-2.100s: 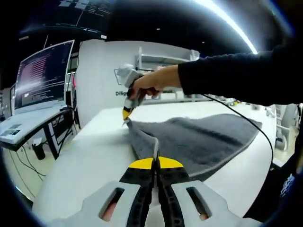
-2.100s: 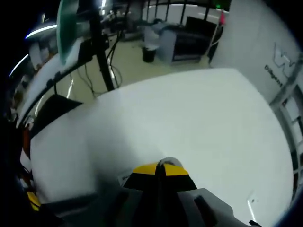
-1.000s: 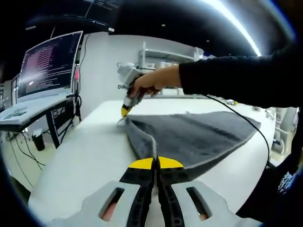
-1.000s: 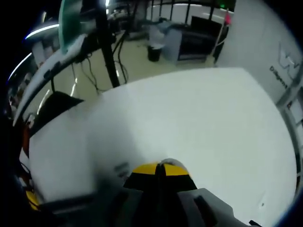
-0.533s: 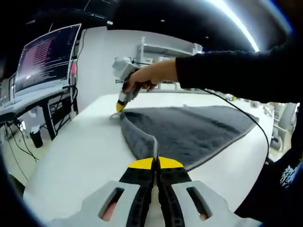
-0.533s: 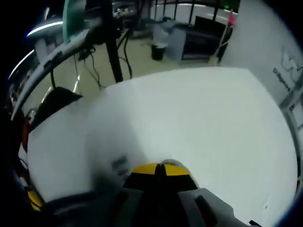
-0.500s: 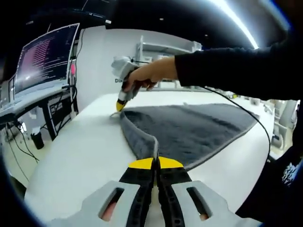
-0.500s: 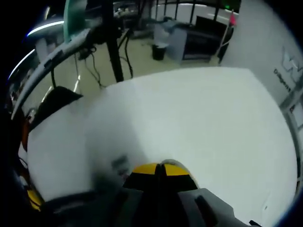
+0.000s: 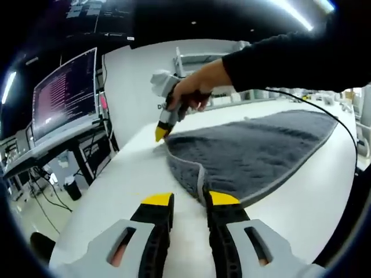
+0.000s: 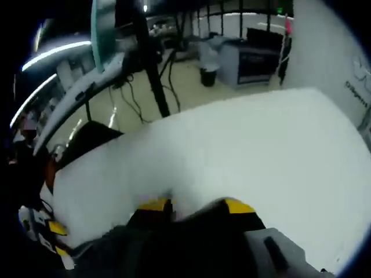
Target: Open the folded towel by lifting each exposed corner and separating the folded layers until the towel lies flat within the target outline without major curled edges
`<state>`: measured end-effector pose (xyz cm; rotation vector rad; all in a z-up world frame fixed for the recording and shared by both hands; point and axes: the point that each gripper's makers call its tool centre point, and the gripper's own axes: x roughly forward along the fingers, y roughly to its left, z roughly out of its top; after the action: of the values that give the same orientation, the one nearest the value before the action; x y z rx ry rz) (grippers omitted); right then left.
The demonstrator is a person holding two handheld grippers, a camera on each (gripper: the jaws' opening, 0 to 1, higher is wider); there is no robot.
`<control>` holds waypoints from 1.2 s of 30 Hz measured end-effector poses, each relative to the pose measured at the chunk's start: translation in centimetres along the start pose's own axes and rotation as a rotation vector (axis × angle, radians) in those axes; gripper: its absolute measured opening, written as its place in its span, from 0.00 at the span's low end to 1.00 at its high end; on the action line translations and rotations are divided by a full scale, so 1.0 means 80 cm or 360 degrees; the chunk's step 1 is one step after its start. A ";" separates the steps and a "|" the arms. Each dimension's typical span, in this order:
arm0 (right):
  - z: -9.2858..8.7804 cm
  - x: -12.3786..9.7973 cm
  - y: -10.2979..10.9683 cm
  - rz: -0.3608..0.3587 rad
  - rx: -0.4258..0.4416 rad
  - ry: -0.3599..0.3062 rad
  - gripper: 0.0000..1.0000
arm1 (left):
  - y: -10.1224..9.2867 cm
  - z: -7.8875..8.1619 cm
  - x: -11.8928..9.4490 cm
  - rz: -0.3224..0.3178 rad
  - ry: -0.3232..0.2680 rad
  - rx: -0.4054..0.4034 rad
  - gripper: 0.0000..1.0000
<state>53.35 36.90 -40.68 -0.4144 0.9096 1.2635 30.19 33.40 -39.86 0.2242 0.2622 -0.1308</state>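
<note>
Two tools with jaws parted: left tool [image 9: 189,201] astride grey towel's [image 9: 255,152] near corner, right tool [image 10: 194,204] over bare white table [image 10: 249,156].

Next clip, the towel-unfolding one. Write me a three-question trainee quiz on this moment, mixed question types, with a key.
1. True or false: the left gripper has its jaws shut on the grey towel.
2. Multiple choice: in the left gripper view, where are the yellow tips of the right gripper?
A. at the towel's far corner
B. above the monitor
C. off the white table
3. Fill in: in the right gripper view, the jaws of the right gripper stand ____.

Key
1. False: the jaws stand apart, and the towel's near edge lies just ahead of them.
2. A
3. apart (open)
</note>
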 end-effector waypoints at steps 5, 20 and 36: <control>0.004 -0.002 0.020 0.0128 0.0061 -0.0069 0.78 | 0.012 0.001 0.003 0.0083 -0.0019 0.0050 0.66; 0.014 -0.068 0.055 0.0254 -0.0156 -0.0231 0.99 | -0.002 0.025 0.008 0.0040 -0.0081 0.0061 0.97; -0.008 -0.243 -0.020 -0.0482 -0.0397 -0.0760 0.99 | 0.013 0.073 0.011 0.0070 -0.0136 -0.0095 1.00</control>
<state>54.07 23.67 -26.33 -0.4042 0.2727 1.1279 32.64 32.95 -34.37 0.1647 0.1761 -0.0887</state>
